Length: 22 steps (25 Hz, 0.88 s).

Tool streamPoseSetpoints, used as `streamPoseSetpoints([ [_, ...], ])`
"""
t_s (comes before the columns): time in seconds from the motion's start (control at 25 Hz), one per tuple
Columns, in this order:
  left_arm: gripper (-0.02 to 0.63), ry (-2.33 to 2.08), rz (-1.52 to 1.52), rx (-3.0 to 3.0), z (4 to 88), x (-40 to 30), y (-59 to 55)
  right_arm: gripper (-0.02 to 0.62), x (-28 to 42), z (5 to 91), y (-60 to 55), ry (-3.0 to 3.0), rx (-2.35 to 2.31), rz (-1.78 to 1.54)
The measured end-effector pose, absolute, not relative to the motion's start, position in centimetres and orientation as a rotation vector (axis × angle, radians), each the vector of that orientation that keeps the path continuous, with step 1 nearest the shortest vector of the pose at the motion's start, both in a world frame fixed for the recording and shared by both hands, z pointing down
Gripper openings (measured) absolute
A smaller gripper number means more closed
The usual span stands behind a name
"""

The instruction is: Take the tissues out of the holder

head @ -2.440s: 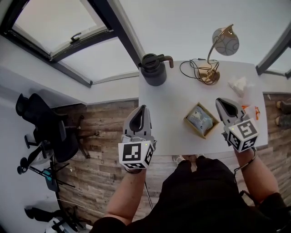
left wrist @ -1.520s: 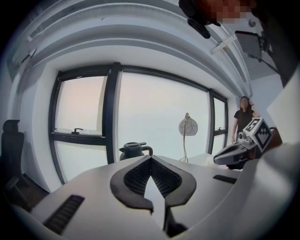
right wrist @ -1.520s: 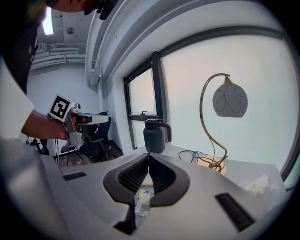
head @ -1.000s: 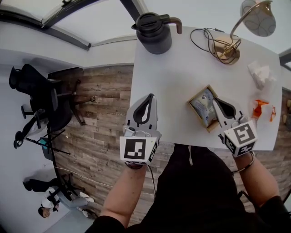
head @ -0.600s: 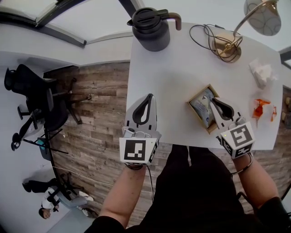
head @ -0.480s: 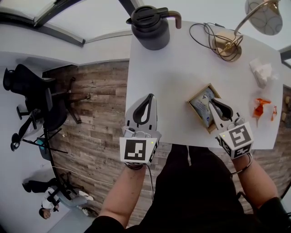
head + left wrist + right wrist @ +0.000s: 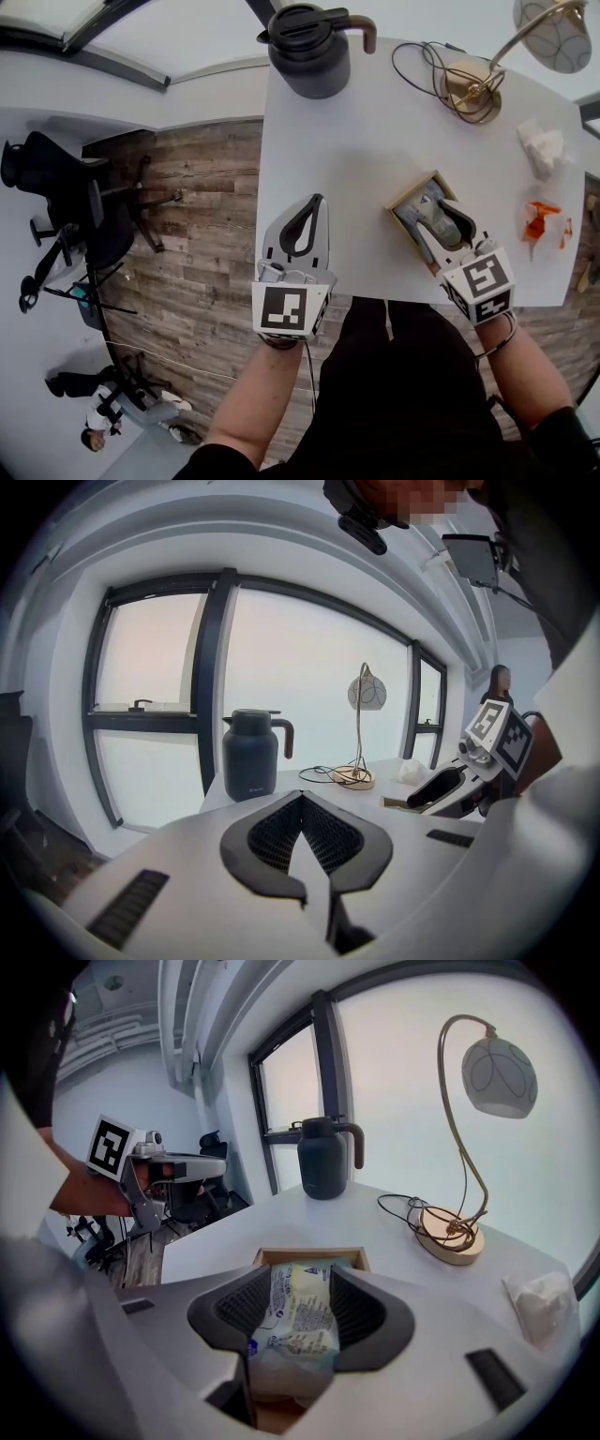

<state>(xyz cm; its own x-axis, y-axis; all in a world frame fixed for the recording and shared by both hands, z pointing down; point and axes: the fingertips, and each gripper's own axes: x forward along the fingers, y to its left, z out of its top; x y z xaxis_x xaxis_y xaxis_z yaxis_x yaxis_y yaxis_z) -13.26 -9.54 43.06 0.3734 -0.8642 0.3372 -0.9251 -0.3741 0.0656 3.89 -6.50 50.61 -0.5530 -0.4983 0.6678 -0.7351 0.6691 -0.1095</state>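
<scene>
Head view: I am bringing the right tool (image 7: 433, 208) down into the holder (image 7: 410, 190). Half a second ago it was hanging open just short of the holder's near rim; now its jaws are reaching over the tissues (image 7: 419, 208), which are lying directly under and between them. The left tool (image 7: 316, 202) is staying where it was, hovering off the desk (image 7: 356, 141) edge, well to the left of the holder. The jug (image 7: 309, 47) and lamp (image 7: 469, 89) are standing far ahead of both tools, untouched.

Left gripper view: the left tool (image 7: 302, 803) is staying shut, jaws meeting with nothing between them. The jug (image 7: 248, 757) is sitting ahead of it, and the right tool (image 7: 441, 785) is showing off to its right, dipping toward the desk.

Right gripper view: the right tool (image 7: 300, 1281) is clamping the tissues (image 7: 298, 1321), one pad pressing each long side, and the pack is looking pinched at its near end. The tissues are still lying inside the holder (image 7: 309, 1257), whose far rim is showing just ahead of the jaw tips.

So I am judging that the reach is finished and the grip is just being made; the lift out is not yet done.
</scene>
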Motion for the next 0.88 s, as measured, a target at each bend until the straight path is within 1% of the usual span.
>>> streamPoseSetpoints([
  [0.16,0.003,-1.57,0.336,2.408,43.6,-12.8,-9.5,0.196,3.6,51.2,-6.5,-2.25,0.927,0.523],
  [0.88,0.003,-1.545,0.347,2.394,45.2,-12.8,-10.5,0.196,3.8,53.5,-7.4,-2.059,0.919,0.451],
])
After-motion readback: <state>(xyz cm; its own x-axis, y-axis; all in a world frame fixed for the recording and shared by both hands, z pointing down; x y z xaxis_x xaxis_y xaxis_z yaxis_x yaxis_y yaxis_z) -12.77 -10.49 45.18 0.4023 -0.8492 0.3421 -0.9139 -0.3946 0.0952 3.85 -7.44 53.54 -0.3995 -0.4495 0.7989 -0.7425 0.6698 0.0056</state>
